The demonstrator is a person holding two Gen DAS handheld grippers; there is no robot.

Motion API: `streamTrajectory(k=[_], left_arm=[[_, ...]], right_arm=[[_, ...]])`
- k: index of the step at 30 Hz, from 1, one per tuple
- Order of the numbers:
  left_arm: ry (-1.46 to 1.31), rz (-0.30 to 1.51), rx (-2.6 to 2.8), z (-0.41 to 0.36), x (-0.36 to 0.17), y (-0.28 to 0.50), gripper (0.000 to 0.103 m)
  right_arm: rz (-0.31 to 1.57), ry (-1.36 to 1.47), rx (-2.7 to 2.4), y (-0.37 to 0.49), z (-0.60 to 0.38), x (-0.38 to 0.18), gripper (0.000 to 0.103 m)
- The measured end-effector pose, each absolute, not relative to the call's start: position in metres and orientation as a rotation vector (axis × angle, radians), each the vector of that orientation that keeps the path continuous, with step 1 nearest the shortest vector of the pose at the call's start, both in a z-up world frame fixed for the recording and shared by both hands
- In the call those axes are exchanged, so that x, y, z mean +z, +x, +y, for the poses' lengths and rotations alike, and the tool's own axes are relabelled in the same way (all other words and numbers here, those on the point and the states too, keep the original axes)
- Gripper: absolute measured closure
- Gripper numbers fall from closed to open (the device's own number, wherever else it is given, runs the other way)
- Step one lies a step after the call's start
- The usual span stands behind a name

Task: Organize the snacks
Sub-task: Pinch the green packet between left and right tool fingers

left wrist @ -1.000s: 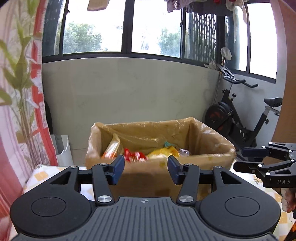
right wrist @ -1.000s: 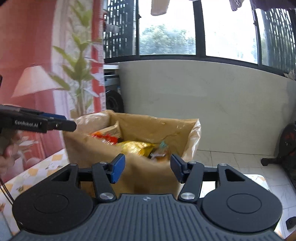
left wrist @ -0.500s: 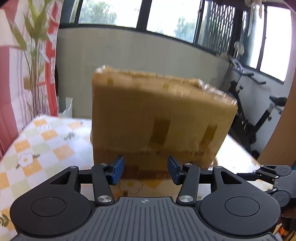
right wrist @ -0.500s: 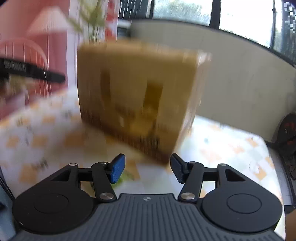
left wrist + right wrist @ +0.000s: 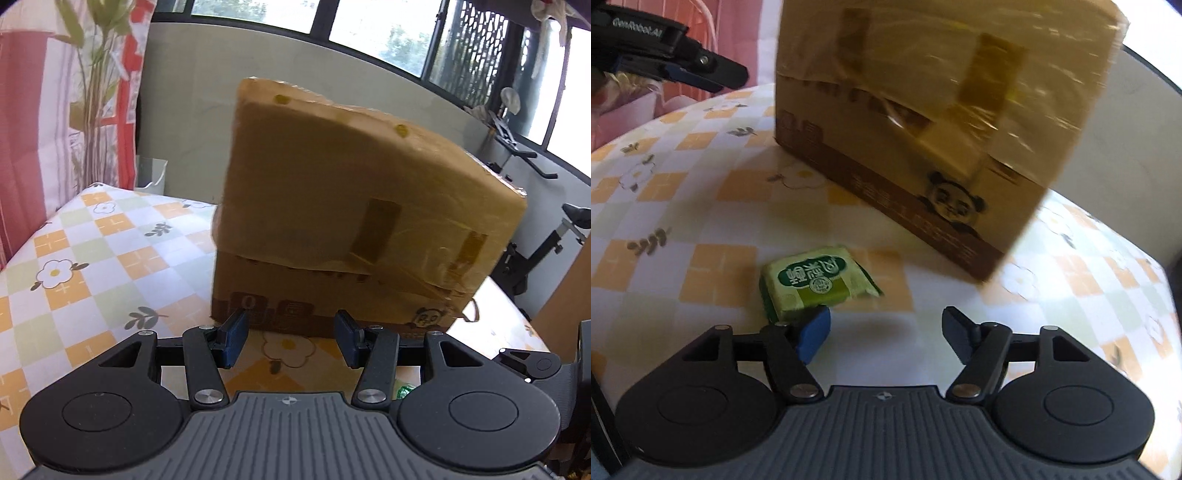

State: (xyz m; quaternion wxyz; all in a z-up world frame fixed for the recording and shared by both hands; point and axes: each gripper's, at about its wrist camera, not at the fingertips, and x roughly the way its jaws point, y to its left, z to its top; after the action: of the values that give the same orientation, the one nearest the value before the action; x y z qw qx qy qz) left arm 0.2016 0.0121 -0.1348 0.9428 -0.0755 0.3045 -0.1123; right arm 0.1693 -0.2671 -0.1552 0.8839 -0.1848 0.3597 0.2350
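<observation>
Box: your cardboard box stood on the table, its contents hidden.
Snack: right view alone showed a green packet before the box.
Grippers: your right gripper had just been opening, nothing between; left gripper spread, empty.

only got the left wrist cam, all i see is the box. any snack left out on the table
Observer: Yes. One green packet lies flat on the table, in front of the box and apart from it.
Operator: is the right gripper on it
Observer: No. The right gripper has just been opening its fingers and nothing is between them. The green packet sits just ahead of the blue finger, off to that side.
</observation>
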Motion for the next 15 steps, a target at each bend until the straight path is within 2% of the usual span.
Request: streamTrajectory(k=[12, 15], left_arm=[[-0.16, 0.738, -0.33, -0.017, -0.165, 0.216, 0.05], [-0.16, 0.773, -0.371, -0.03, -0.177, 0.219, 0.051]], right_arm=[[0.689, -0.198, 0.548, 0.175, -0.246, -0.171, 0.034], [0.665, -0.191, 0.532, 0.171, -0.247, -0.171, 0.045]])
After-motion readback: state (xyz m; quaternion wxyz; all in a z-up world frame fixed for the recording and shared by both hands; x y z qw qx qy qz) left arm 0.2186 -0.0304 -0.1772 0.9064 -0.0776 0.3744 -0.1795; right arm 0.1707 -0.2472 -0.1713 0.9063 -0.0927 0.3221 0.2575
